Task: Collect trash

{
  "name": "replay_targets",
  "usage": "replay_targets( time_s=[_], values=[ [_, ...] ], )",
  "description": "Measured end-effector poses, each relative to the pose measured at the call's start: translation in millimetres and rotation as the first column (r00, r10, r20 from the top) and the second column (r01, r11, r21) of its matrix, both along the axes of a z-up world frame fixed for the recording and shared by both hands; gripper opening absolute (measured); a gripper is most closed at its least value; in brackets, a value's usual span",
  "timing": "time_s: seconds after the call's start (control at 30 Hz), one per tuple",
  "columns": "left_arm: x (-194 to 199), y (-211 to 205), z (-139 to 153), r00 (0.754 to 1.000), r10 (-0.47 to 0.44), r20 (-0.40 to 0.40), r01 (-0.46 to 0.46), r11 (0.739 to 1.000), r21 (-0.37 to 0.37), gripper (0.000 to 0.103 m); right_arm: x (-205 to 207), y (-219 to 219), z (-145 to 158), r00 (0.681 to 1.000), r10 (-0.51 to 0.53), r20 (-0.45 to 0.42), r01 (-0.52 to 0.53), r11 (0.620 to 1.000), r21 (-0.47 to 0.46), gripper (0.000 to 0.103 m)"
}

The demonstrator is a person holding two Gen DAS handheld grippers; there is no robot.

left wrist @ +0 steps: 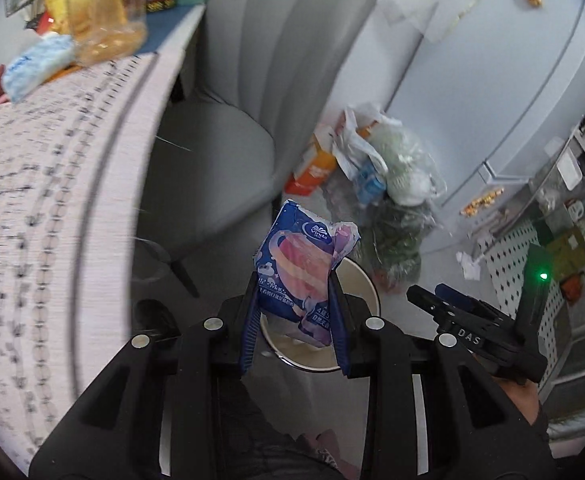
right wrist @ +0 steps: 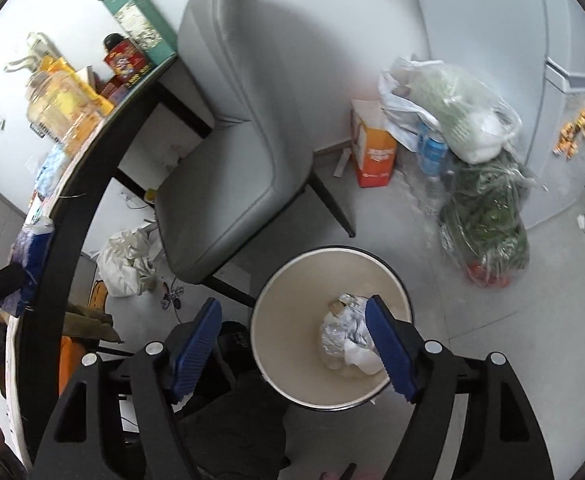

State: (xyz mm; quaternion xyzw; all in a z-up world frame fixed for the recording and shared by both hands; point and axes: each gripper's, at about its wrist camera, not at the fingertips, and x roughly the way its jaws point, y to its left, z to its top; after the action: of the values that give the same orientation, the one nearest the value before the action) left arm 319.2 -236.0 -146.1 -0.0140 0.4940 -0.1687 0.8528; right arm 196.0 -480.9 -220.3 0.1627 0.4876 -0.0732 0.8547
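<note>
Biggest thing I've got in both views is the pale blue fridge [left wrist: 492, 92] along the right, then the grey upholstered chair [right wrist: 228, 152] pushed in at the table with the pink patterned cloth [left wrist: 32, 184]. That tabletop's far corner is crowded with boxes and a clear jug, too blurry on my end to name properly.

On the floor between chair and fridge sits a heap of clear plastic bags of greens [right wrist: 484, 216], touching an orange and white carton [right wrist: 372, 148] at the wall.

Nearer me is the round cream waste bin with a dark rim [right wrist: 276, 292], standing on the floor just beside the chair's front leg. Crumpled foil and white paper [right wrist: 344, 336] lie at the bottom of it.

My left gripper [left wrist: 294, 312] is clamped onto a blue and pink Vinda tissue pack wrapper [left wrist: 300, 264], both blue pads pressing its lower half, and it hangs right over the bin's opening. My right gripper [right wrist: 296, 344] is spread wide with nothing in it, hovering above the bin, its right finger over the foil.
</note>
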Motion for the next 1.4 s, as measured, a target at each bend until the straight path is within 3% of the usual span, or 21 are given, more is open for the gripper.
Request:
replay_targets(
  time_s=[0.17, 0.23, 0.3, 0.4, 0.6, 0.73, 1.07, 1.4],
  values=[
    [5.7, -30.1, -19.3, 0.998, -0.044, -0.04, 0.044, 0.999, 0.002, 0.033, -18.5, -17.5, 2.5, 0.999, -0.036, 0.012, 0.036, 0.999, 0.016, 0.073],
    [8.6, -39.8, -23.7, 0.997, -0.056, -0.047, 0.056, 0.998, -0.009, 0.042, -22.4, -21.0, 7.2, 0.999, -0.042, 0.019, 0.041, 0.999, 0.021, 0.073],
    [10.8, -47.4, -25.9, 0.996, -0.071, -0.051, 0.07, 0.997, -0.024, 0.076, -26.2, -24.0, 12.8, 0.998, -0.049, 0.03, 0.049, 0.999, 0.022, 0.073],
    [7.1, -49.3, -22.2, 0.998, -0.063, -0.009, 0.063, 0.998, -0.006, 0.094, -31.1, -26.4, 21.2, 0.997, -0.056, 0.046, 0.055, 0.998, 0.027, 0.073],
    [0.0, -25.8, -6.5, 0.999, -0.021, 0.025, 0.021, 1.0, -0.012, 0.097, -36.8, -20.2, 34.2, 0.996, -0.044, 0.075, 0.042, 0.998, 0.038, 0.076],
    [-12.5, -0.4, 11.7, 0.998, 0.016, 0.06, -0.014, 1.0, -0.027, 0.097, -39.4, -6.8, 42.3, 0.996, -0.024, 0.09, 0.02, 0.999, 0.04, 0.085],
    [-59.6, 50.4, 53.4, 0.985, 0.091, 0.147, -0.079, 0.993, -0.084, 0.097, -50.9, 39.4, 84.6, 0.99, 0.063, 0.128, -0.064, 0.998, 0.004, 0.095],
    [-105.0, 96.0, 92.1, 0.964, 0.158, 0.215, -0.131, 0.982, -0.133, 0.097, -64.8, 98.5, 136.1, 0.98, 0.156, 0.123, -0.151, 0.987, -0.049, 0.095]
  ],
)
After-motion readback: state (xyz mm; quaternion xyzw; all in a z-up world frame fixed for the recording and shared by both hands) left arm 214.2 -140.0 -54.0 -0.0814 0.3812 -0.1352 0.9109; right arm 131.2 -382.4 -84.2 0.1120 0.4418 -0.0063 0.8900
